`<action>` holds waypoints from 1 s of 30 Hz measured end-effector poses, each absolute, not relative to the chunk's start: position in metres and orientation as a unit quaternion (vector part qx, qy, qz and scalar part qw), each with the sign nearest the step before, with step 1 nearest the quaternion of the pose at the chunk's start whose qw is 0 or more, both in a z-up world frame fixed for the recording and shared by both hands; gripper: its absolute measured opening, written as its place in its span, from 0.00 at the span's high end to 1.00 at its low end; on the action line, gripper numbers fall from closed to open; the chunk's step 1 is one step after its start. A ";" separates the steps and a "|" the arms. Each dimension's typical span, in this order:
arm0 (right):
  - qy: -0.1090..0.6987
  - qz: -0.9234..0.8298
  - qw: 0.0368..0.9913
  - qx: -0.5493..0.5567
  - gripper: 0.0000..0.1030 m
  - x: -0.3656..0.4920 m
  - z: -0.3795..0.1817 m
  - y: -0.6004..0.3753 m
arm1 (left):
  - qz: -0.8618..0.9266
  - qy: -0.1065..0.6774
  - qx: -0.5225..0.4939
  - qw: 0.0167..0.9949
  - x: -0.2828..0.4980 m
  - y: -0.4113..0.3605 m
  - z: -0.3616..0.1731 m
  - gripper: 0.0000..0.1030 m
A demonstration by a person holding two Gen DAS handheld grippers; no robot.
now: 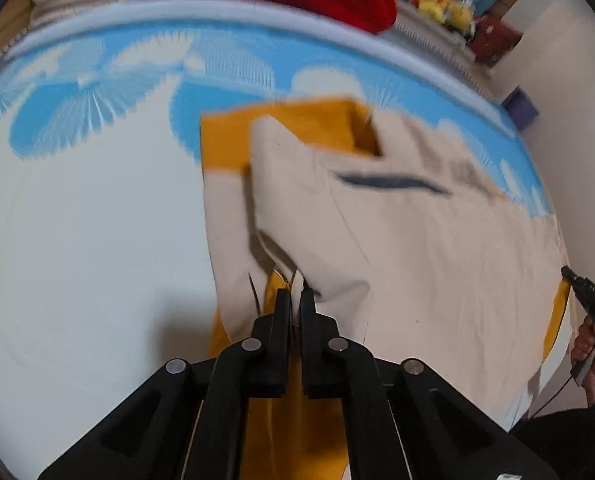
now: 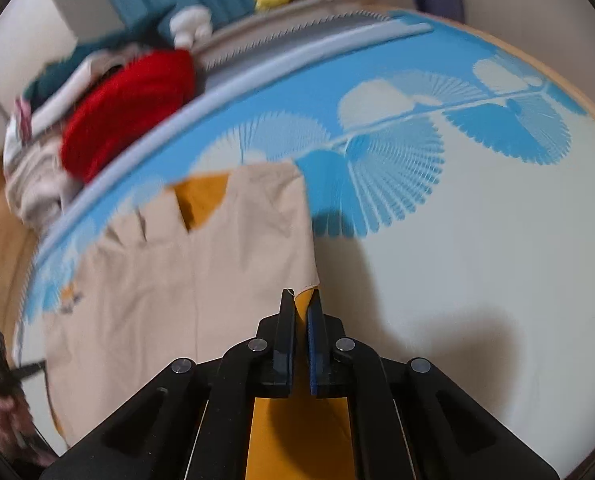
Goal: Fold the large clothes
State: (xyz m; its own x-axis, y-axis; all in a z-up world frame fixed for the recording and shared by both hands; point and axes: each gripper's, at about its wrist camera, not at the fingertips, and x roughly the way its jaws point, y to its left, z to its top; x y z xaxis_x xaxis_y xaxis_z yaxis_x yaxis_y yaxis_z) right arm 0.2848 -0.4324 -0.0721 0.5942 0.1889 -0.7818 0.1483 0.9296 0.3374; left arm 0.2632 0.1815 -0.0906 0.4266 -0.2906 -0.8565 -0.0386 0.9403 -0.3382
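Even indoor light, soft shadows, motion blur, heavy fisheye warp w/ dark corners

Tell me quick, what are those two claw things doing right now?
Left gripper: closed, pinching the near edge of the beige and mustard garment.
Right gripper: closed, pinching another near edge of the same garment.

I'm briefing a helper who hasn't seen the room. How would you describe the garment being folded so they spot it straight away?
Look at the bed with the blue and white fan-patterned sheet. Spread on it lies a beige garment with mustard-yellow panels, its near edge pinched by both the left tongs and the right tongs. The red garment and other clothes sit heaped beyond the bed's far edge; only this one lies flat.
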 end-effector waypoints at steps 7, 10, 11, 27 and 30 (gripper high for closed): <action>0.328 0.019 0.925 0.188 0.96 0.285 -0.021 -0.422 | -0.042 0.393 -0.207 0.895 0.255 0.222 -0.031 0.98; 0.266 0.019 0.953 0.144 0.96 0.288 0.002 -0.403 | -0.012 0.375 -0.209 0.903 0.265 0.226 -0.028 0.98; 0.261 0.018 0.955 0.141 0.96 0.291 0.004 -0.400 | -0.006 0.374 -0.208 0.904 0.271 0.226 -0.029 0.98; 0.315 -0.029 0.941 0.123 0.96 0.385 -0.049 -0.368 | 0.088 0.438 -0.126 0.886 0.336 0.214 -0.088 0.98; 0.365 -0.061 0.924 0.098 0.91 0.406 -0.070 -0.357 | 0.082 0.480 -0.115 0.866 0.347 0.208 -0.108 0.91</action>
